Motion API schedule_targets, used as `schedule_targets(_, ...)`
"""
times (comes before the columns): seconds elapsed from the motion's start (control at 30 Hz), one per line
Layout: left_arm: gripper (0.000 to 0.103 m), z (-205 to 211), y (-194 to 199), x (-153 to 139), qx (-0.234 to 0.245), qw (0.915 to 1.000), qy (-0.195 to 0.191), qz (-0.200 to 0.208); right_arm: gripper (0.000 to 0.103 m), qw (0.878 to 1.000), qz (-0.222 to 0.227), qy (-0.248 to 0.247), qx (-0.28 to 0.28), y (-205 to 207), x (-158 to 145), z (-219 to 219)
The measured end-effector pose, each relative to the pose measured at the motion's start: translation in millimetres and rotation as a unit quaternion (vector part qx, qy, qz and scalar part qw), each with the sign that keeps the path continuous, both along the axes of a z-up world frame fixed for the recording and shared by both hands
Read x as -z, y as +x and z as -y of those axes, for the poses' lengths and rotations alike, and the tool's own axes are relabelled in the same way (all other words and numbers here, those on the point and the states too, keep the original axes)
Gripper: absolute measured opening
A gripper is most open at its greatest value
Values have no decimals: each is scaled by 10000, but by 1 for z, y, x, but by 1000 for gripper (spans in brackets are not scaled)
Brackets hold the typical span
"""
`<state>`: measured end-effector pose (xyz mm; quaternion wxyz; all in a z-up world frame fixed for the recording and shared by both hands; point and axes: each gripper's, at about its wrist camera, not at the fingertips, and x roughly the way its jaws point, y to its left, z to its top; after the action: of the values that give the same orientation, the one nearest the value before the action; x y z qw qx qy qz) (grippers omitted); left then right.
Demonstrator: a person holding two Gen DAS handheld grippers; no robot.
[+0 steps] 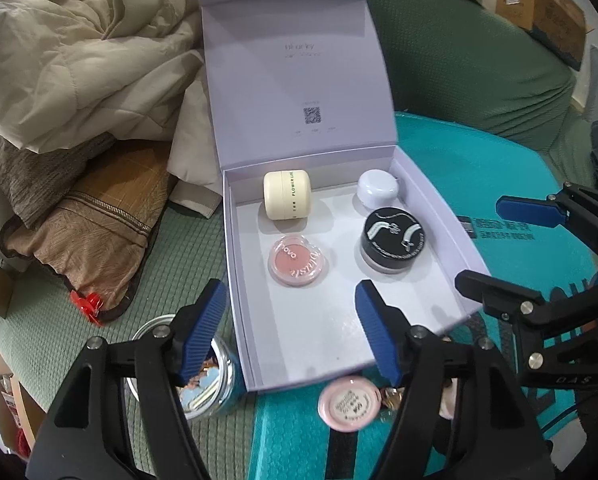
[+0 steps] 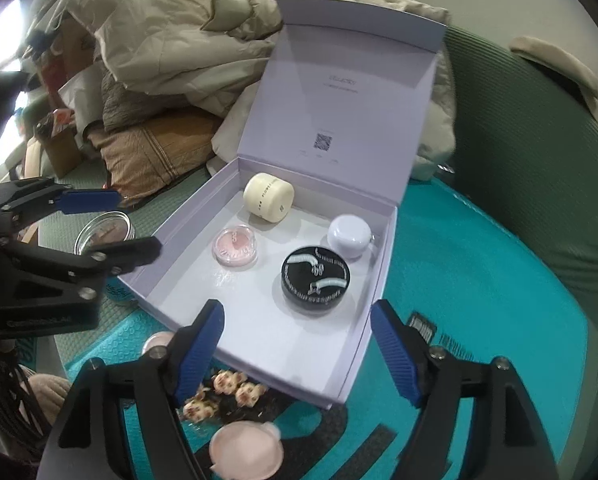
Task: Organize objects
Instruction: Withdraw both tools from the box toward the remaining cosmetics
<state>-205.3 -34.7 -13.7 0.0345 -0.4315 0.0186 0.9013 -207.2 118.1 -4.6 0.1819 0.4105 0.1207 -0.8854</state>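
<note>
Left wrist view: everything sits on a teal mat point(image 1: 479, 184) laid over a green textured cover point(image 1: 459, 60), with a beige quilted jacket point(image 1: 71, 60) heaped at the back-left. The lavender gift box point(image 1: 251, 320) lies open, lid up, holding a cream jar point(image 1: 287, 196), a white round case point(image 1: 377, 192), a pink blush compact point(image 1: 299, 264) and a black jar point(image 1: 393, 240). A glass jar point(image 1: 215, 392) stands just outside the box, partly hidden by the left gripper point(image 1: 291, 332). Both it and the right gripper point(image 2: 299, 348) have jaws apart, holding nothing. A pink compact point(image 1: 349, 402) lies in front of the box.
</note>
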Motion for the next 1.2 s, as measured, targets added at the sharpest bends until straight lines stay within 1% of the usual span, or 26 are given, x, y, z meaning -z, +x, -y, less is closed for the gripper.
schedule_targets(0.1,69,4,12,-8,58,9999,-44,-78,77,9997,43,-176,180,13,3,2)
schedule_targets(0.17,70,7,21,-13,124,9998,-124,-138,77,9998,74,-92,144,23,7,10)
schedule_targets(0.27,71,14,32,-15,-15,9997,-116,-210,77,9999,97,-20,59,37,11,19)
schedule_targets(0.43,71,19,46,-9,-135,9995,-264,-89,77,9998,131,-139,86,59,11,25)
schedule_targets(0.53,71,22,55,-3,-164,9996,-233,68,77,9997,128,-196,71,71,11,25)
schedule_targets(0.67,71,26,67,2,-219,9994,-226,172,77,9995,115,-278,122,87,12,23)
schedule_targets(0.93,71,28,91,1,-192,9996,-107,180,77,9995,77,-287,126,116,12,20)
schedule_targets(1.2,74,12,110,1,23,9995,-253,169,77,9992,111,-337,175,124,13,10)
